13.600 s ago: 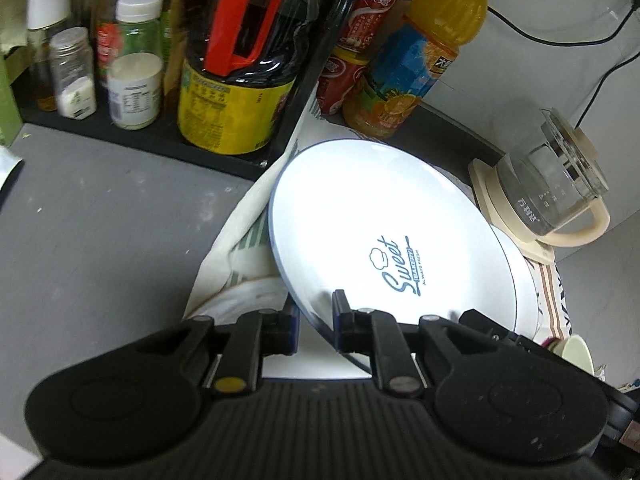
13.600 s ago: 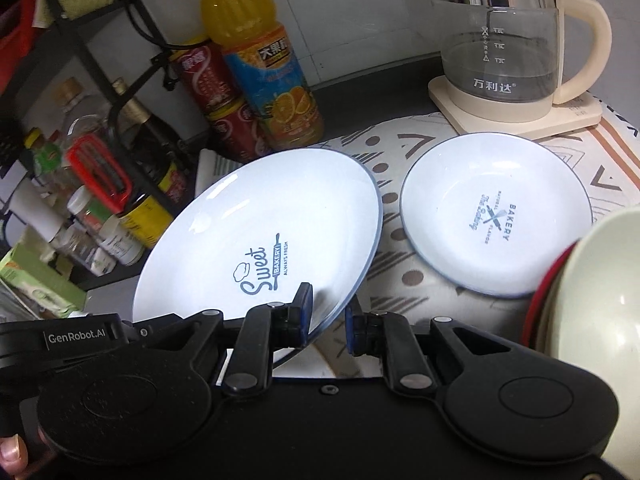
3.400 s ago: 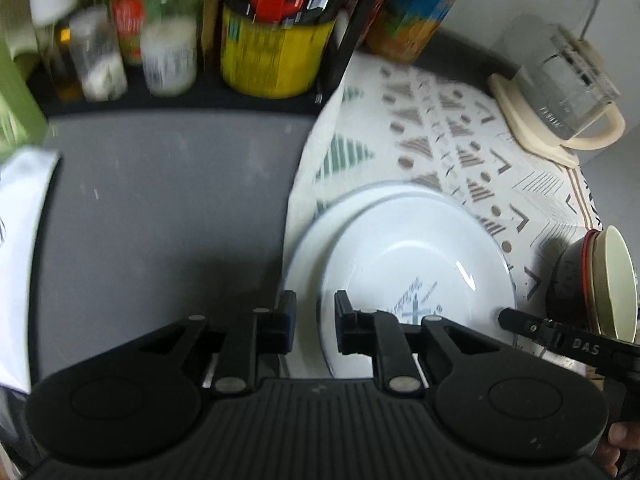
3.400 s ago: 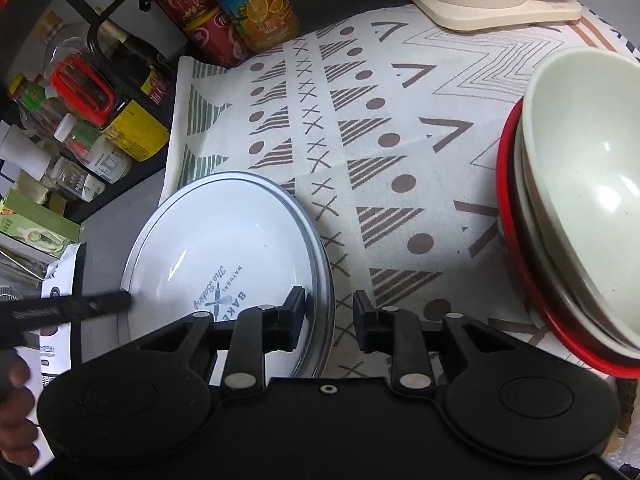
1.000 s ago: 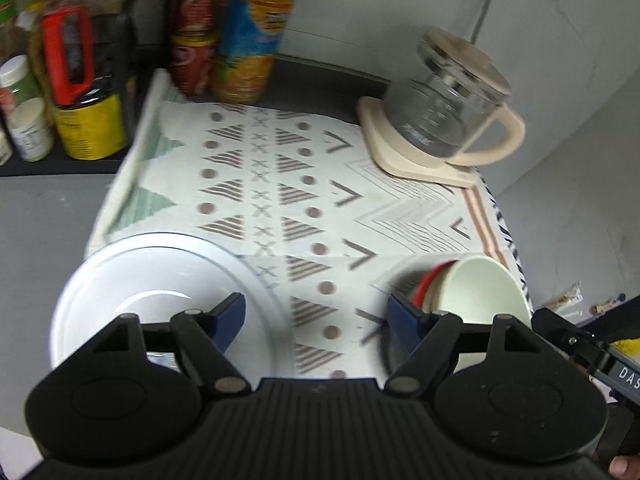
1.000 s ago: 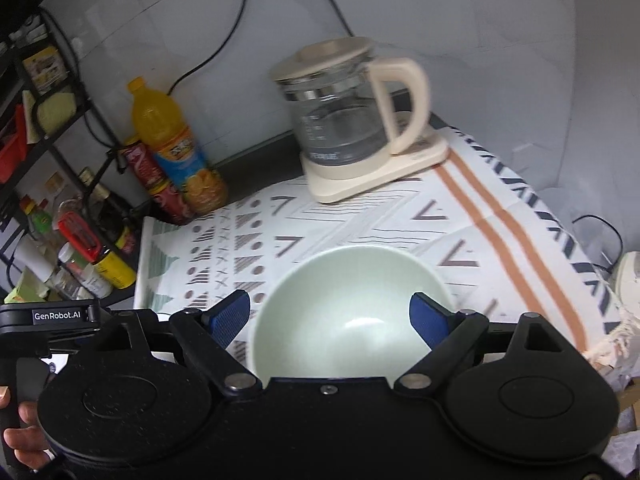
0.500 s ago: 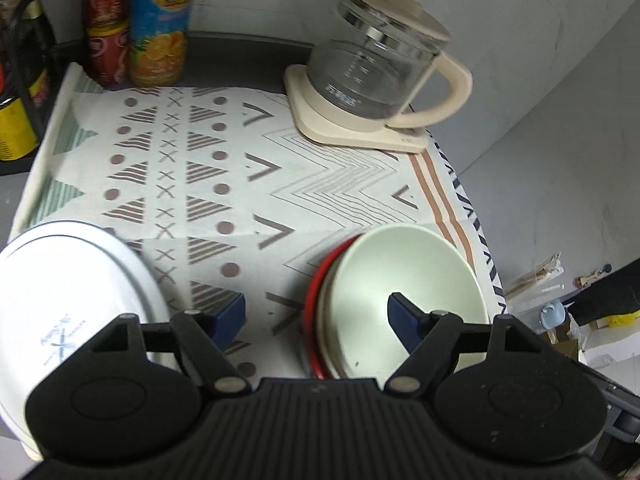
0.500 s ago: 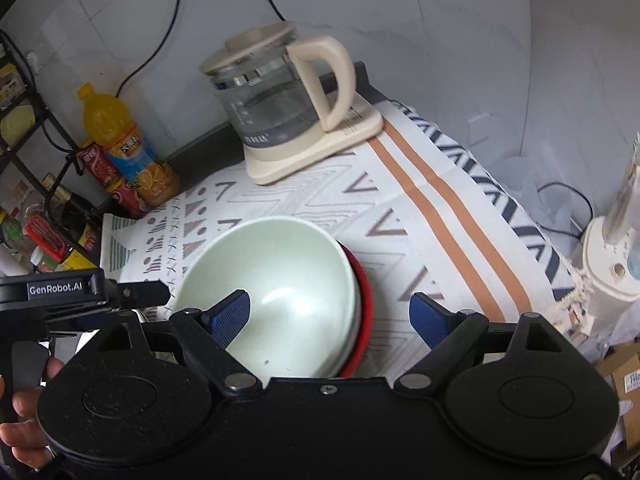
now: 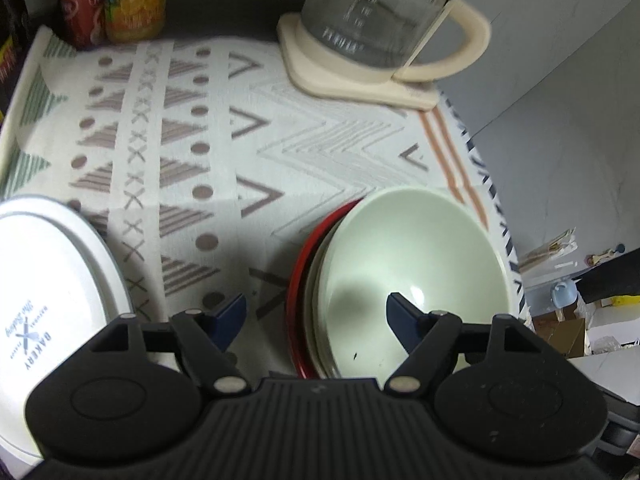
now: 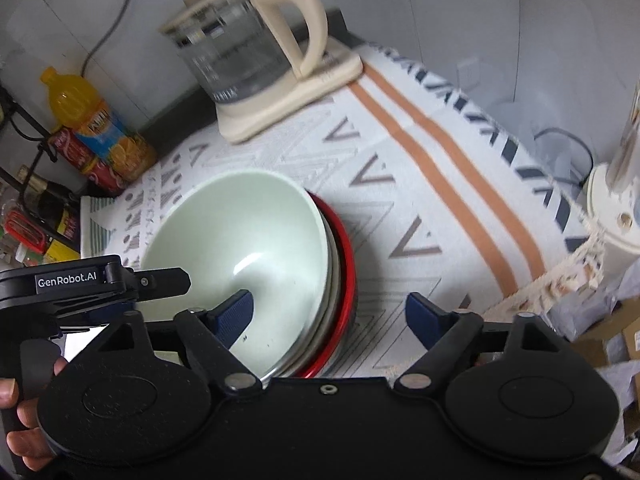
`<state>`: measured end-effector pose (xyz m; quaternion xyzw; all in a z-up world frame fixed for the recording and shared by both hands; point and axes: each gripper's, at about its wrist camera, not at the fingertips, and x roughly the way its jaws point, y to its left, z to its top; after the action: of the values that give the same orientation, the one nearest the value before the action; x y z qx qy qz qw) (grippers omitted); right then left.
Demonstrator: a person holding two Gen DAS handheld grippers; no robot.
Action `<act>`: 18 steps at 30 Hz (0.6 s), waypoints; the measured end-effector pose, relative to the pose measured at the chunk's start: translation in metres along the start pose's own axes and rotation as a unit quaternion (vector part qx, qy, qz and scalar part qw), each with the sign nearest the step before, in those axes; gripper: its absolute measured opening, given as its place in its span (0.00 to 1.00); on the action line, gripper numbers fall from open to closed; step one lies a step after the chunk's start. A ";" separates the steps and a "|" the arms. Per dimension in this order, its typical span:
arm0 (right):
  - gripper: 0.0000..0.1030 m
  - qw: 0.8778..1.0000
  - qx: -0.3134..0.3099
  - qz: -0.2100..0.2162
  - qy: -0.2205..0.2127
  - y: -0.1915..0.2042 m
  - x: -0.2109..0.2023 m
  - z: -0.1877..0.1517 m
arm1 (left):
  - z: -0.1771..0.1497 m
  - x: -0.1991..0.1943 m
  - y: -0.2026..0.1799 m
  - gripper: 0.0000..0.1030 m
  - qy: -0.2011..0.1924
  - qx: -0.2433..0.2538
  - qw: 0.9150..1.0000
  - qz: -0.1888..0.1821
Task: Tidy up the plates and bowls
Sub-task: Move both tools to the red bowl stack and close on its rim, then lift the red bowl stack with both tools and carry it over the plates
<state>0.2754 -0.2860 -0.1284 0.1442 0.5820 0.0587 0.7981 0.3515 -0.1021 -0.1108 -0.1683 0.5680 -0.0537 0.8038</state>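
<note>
A pale green bowl sits tilted on top of a stack with a red-rimmed bowl on the patterned cloth. My left gripper is open, its jaws straddling the stack's left rim. In the right wrist view my right gripper is open around the right rim of the green bowl and the red rim. Two stacked white plates with a blue bakery print lie at the left. The left gripper body shows in the right wrist view.
A glass kettle on a cream base stands at the back of the cloth. An orange juice bottle and red cans stand at the back left. The cloth's right edge hangs over the counter end.
Both grippers have moved closer to the bowl stack and lower. The kettle has shifted up in both views. Both stay open.
</note>
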 end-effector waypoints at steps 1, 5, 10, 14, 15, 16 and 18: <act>0.74 1.000 0.004 0.000 0.008 -0.001 0.004 0.000 | -0.001 0.005 0.002 0.67 0.011 -0.009 1.000 -0.003; 0.55 0.999 0.009 -0.003 0.031 -0.002 0.017 -0.001 | -0.004 0.019 0.008 0.48 0.033 -0.020 0.999 -0.002; 0.41 0.999 0.022 0.008 0.049 -0.005 0.027 -0.003 | -0.004 0.034 0.015 0.26 0.060 -0.044 0.997 -0.010; 0.36 0.998 0.019 0.012 0.052 -0.003 0.030 -0.003 | -0.006 0.040 0.020 0.26 0.065 -0.059 0.996 -0.015; 0.36 0.998 0.016 0.011 0.053 -0.003 0.030 -0.003 | -0.006 0.040 0.019 0.26 0.064 -0.057 0.996 -0.015; 0.36 0.998 0.016 0.011 0.053 -0.002 0.031 -0.003 | -0.006 0.040 0.019 0.26 0.064 -0.056 0.996 -0.014; 0.35 0.998 0.016 0.013 0.054 -0.003 0.031 -0.002 | -0.006 0.039 0.019 0.26 0.063 -0.053 0.996 -0.015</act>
<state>0.2831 -0.2809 -0.1579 0.1610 0.6232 0.0678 0.7623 0.3576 -0.0964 -0.1534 -0.2154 0.6173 -0.0458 0.7553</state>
